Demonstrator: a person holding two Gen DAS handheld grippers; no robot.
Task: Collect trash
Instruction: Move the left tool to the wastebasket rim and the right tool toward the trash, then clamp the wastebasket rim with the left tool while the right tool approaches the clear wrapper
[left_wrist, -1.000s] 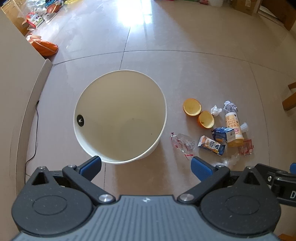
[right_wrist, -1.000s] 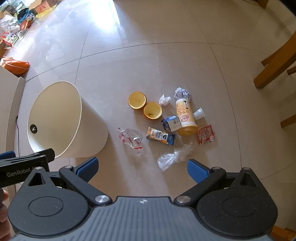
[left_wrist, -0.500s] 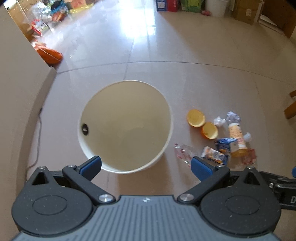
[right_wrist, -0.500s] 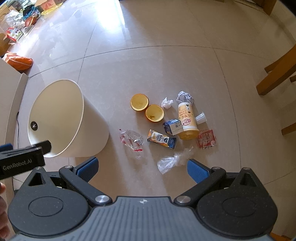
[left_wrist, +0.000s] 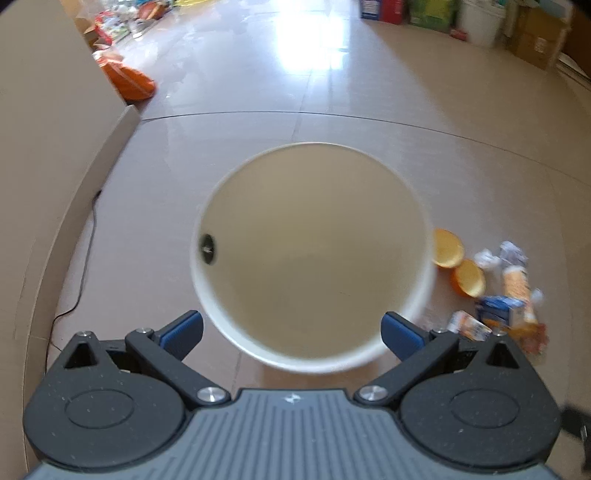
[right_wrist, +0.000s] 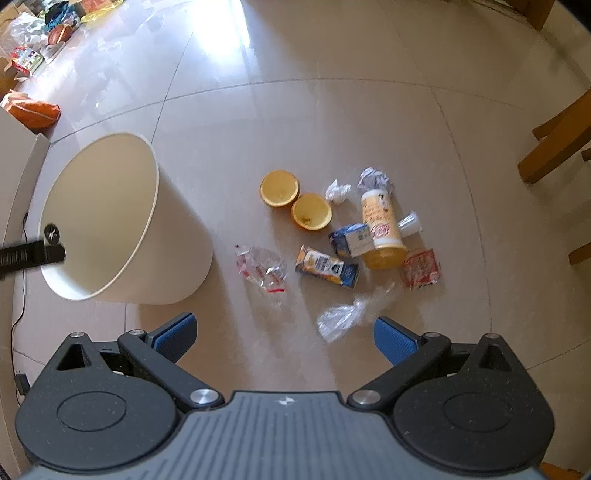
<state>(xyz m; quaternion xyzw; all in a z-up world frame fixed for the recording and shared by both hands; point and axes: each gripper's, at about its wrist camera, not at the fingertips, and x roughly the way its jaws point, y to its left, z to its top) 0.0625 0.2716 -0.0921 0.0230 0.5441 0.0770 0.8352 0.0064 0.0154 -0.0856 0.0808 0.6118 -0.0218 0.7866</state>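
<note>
Trash pile (right_wrist: 343, 236) on floor (right_wrist: 332, 110), 3 o'clock of bin (right_wrist: 110, 221) | chair leg (right_wrist: 557, 140) at 2 o'clock | left gripper (left_wrist: 291, 328), right gripper (right_wrist: 282, 334) fingers released, empty | left view now closer over bin than before

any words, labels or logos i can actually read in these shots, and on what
No word reads clearly in either view.
Yellow bottle: red lettering, too blurred to quote.
Blue and yellow carton: print too small.
Blue and white carton: print unreadable.
Red wrapper: unreadable.
White bin: round black sticker with a white star-like mark, no letters.
Left gripper and right gripper: small white emblem, no text.
</note>
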